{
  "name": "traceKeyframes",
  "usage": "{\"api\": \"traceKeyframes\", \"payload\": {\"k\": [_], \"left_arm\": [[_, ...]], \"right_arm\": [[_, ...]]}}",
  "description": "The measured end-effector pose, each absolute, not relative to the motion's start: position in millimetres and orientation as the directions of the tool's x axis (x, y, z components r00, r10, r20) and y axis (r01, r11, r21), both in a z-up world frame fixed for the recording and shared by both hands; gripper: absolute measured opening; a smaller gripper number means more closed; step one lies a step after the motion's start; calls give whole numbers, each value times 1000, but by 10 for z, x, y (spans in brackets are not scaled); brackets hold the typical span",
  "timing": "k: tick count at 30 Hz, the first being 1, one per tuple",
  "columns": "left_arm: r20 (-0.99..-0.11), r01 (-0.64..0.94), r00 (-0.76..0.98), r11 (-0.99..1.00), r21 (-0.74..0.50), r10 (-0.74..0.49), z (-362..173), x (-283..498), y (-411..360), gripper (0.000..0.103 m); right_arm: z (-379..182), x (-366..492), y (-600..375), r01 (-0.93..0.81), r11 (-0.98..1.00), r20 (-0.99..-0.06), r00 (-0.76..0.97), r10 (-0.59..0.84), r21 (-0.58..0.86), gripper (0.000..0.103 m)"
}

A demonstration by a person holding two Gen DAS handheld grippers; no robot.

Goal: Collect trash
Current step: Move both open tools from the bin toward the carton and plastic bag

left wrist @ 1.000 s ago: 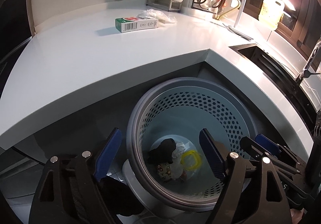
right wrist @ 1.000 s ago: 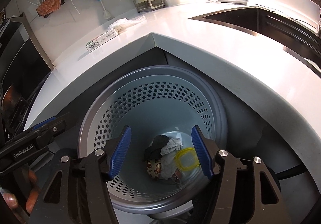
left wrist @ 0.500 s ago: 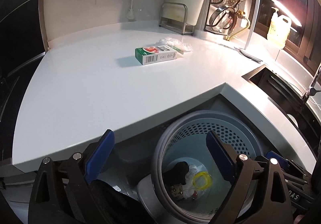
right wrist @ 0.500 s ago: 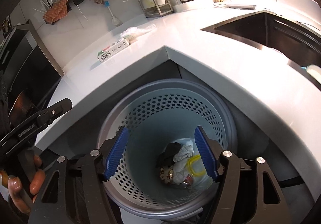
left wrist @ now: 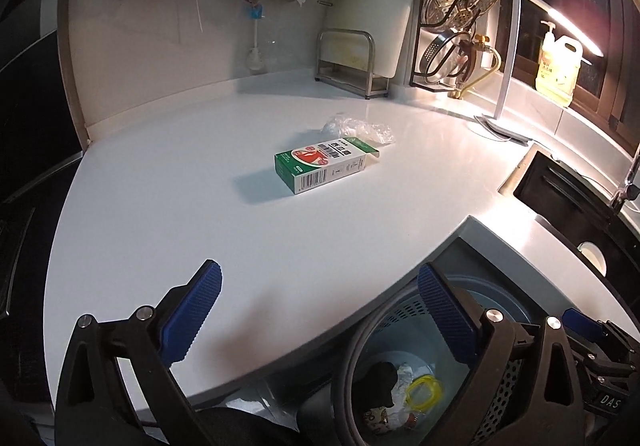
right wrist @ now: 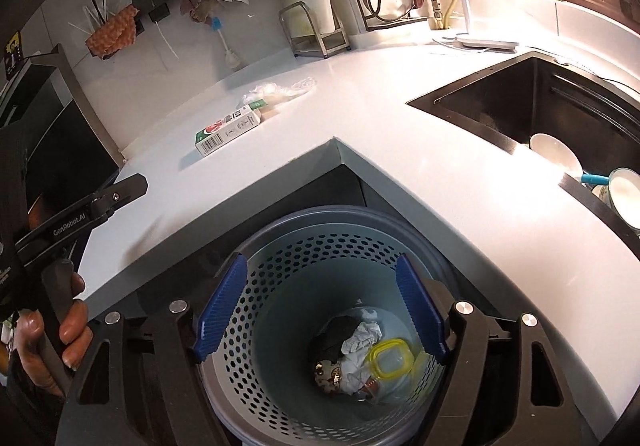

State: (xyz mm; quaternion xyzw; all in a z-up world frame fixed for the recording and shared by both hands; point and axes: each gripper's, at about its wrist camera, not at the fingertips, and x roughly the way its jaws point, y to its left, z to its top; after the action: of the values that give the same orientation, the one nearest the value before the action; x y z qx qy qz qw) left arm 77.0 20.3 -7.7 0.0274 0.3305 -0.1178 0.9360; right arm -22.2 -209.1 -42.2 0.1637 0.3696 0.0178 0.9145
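A green and white carton (left wrist: 325,163) lies on the white counter (left wrist: 168,214), with a crumpled clear plastic wrapper (left wrist: 358,128) just behind it. Both also show in the right wrist view: the carton (right wrist: 228,129) and the wrapper (right wrist: 280,89). A grey perforated trash bin (right wrist: 288,246) stands below the counter corner and holds a black scrap, white paper and a yellow ring (right wrist: 390,360). My left gripper (left wrist: 320,310) is open and empty over the counter's front edge. My right gripper (right wrist: 320,302) is open and empty above the bin.
A dark sink (right wrist: 532,106) with white bowls lies to the right. A metal rack (left wrist: 348,62), a wire holder with a steamer (left wrist: 460,18), a lamp base (left wrist: 500,126) and a soap jug (left wrist: 558,66) line the back wall. A black appliance (right wrist: 52,142) stands at the left.
My left gripper has risen from over the bin to the counter's edge and now faces the carton. My right gripper has lifted slightly and stays over the bin.
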Motion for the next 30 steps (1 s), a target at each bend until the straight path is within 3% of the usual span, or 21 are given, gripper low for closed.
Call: {"api": "traceKeyframes", "payload": {"k": [30], "left_arm": [[-764,464,574,886,5,-296,-314,2618,-88,97]], "right_arm": [[-276,668,-2166,84,936,-662,728,178,343,74]]}}
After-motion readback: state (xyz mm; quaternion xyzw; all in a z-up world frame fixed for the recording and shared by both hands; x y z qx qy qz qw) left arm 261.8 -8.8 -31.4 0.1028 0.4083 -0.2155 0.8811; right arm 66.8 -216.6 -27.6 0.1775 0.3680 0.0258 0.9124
